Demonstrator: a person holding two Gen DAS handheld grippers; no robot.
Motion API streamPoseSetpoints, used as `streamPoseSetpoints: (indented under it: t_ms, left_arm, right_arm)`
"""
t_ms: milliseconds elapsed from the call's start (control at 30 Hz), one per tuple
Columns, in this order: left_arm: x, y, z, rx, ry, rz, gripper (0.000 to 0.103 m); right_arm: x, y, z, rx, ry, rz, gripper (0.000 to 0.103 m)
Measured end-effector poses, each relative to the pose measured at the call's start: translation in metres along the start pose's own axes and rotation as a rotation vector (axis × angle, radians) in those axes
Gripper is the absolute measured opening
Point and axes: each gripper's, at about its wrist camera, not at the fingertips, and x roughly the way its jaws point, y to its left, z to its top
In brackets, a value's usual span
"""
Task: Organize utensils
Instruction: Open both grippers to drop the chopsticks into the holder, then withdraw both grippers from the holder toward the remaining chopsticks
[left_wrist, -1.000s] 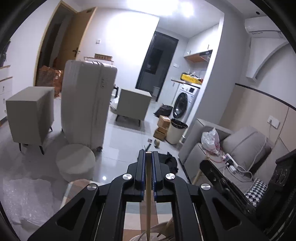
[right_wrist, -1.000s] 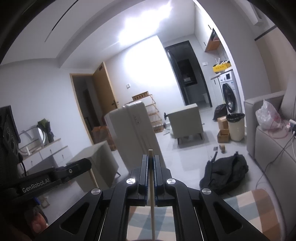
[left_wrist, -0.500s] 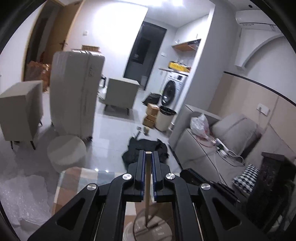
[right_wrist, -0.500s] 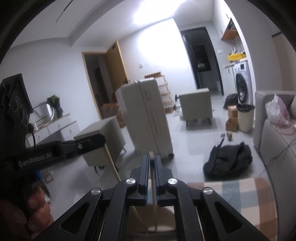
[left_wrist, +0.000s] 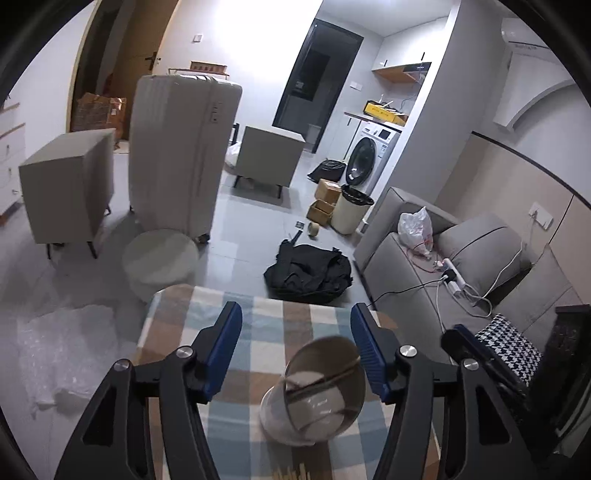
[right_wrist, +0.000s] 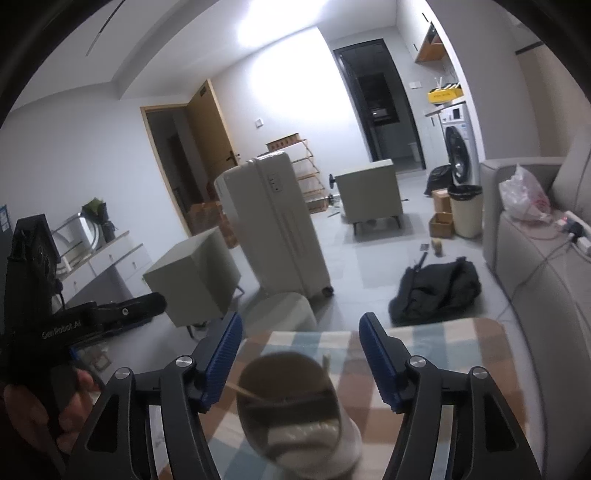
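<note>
A white cup (left_wrist: 314, 402) stands on the checked tablecloth (left_wrist: 258, 321), with wooden chopsticks (left_wrist: 325, 374) lying across its mouth and inside it. My left gripper (left_wrist: 295, 328) hangs above and just behind the cup, its jaws opening, with nothing between the blue pads (left_wrist: 227, 332). In the right wrist view the same cup (right_wrist: 295, 406) sits low in the middle, holding chopsticks (right_wrist: 255, 396). My right gripper (right_wrist: 300, 343) is over it, jaws opening and empty. The left gripper's body (right_wrist: 92, 321) shows at the left, held in a hand (right_wrist: 22, 406).
More chopstick tips (left_wrist: 291, 474) show at the table's near edge. Beyond the table are a round stool (left_wrist: 159, 258), a black bag (left_wrist: 310, 273), a white suitcase (left_wrist: 181, 155) and a grey sofa (left_wrist: 443, 273) with cables. Bubble wrap (left_wrist: 62, 350) lies on the floor at left.
Each gripper was shut on one upright wooden chopstick. Both jaws have now spread wide, the chopsticks have dropped into the cup, and both views have tipped down toward the table.
</note>
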Motion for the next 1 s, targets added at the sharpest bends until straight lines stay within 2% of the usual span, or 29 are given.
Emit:
streamPoseSetpoints:
  t_ms: [267,467,733,1000]
  left_arm:
    - [-0.034,-0.025,-0.017,0.038,-0.029,0.071,0.075]
    - [-0.05,-0.037,-0.034,0.065,-0.047,0.104,0.081]
    - [-0.061,-0.042,-0.058,0.116,-0.068,0.149,0.09]
    - [-0.053,-0.034,-0.084,0.105,-0.051,0.181,0.094]
  right_arm:
    - [-0.057,0.013,-0.012,0.004,-0.013,-0.037,0.083]
    - [-0.089,0.026,-0.021,0.0,-0.044,-0.039,0.096]
    - [-0.111,0.032,-0.047,-0.001,-0.021,-0.069,0.102]
    - [-0.117,0.032,-0.072,0.007,0.035,-0.105,0.103]
